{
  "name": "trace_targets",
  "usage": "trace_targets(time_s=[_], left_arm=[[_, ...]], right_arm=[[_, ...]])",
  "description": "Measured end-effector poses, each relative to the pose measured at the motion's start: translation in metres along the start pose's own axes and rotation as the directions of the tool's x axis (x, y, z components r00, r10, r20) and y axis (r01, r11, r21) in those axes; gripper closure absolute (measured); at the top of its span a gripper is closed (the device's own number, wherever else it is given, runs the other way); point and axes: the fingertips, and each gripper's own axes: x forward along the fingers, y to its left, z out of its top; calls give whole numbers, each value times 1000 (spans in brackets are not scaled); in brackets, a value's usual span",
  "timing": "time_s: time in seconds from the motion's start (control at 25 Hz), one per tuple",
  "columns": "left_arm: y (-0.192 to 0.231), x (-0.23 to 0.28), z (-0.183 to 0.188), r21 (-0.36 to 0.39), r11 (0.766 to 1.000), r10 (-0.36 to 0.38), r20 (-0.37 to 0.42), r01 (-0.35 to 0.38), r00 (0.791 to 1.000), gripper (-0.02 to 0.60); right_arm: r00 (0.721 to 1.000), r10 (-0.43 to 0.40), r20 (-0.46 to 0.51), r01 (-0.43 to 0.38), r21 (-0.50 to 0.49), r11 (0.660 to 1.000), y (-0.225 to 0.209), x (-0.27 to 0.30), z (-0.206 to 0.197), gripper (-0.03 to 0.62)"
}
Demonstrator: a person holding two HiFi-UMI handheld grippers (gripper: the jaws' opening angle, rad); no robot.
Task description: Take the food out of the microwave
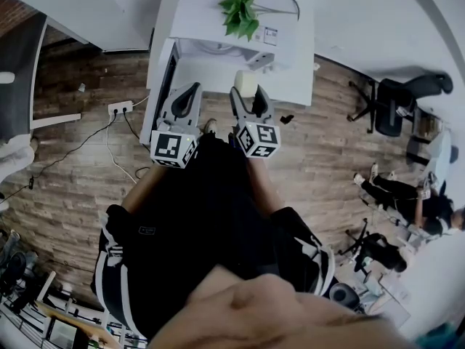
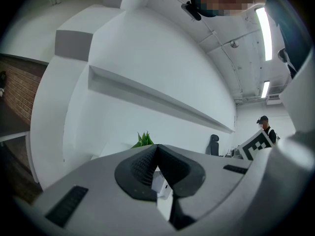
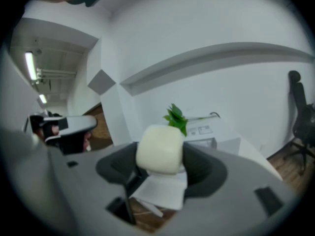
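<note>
Head view, L tool point(image 1: 193, 87): jaws closed tip to tip, nothing btwn them; held up in front of the microwave point(image 1: 211, 17).
Head view, R tool point(image 1: 248, 93): clamped on a cream food block point(image 1: 245, 81); the block is outside the microwave, just in front of its opening.
Head view, door point(image 1: 163, 86): dark, swung open to the left.
Head view, plant point(image 1: 240, 9): green, on top of the microwave.
Head view, floor point(image 1: 73, 158): wood planks; white power strip point(image 1: 120, 108) w/ cables left of the door.
Left gripper view, L tool point(image 2: 156, 149): dark pads meet at the tips, empty; a bit of white microwave point(image 2: 161, 186) shows thru the gap below.
Left gripper view, plant point(image 2: 143, 140): leaf tips just above the jaws.
Right gripper view, R tool point(image 3: 160, 154): jaws pressed on both sides of the food block point(image 3: 160, 149), which fills the gap.
Right gripper view, behind: plant point(image 3: 176, 117) and microwave point(image 3: 211, 132) beyond the block; office chair point(image 3: 298, 107) far right.
</note>
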Motion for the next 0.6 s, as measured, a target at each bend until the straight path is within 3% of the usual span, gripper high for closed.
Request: trace_targets(time_s=[0.6], left_arm=[[-4,2,-3,1,1000,-11,-9,11,1000,551]], right_arm=[[999,26,41,-25,-32,999,23,-29,15,290]])
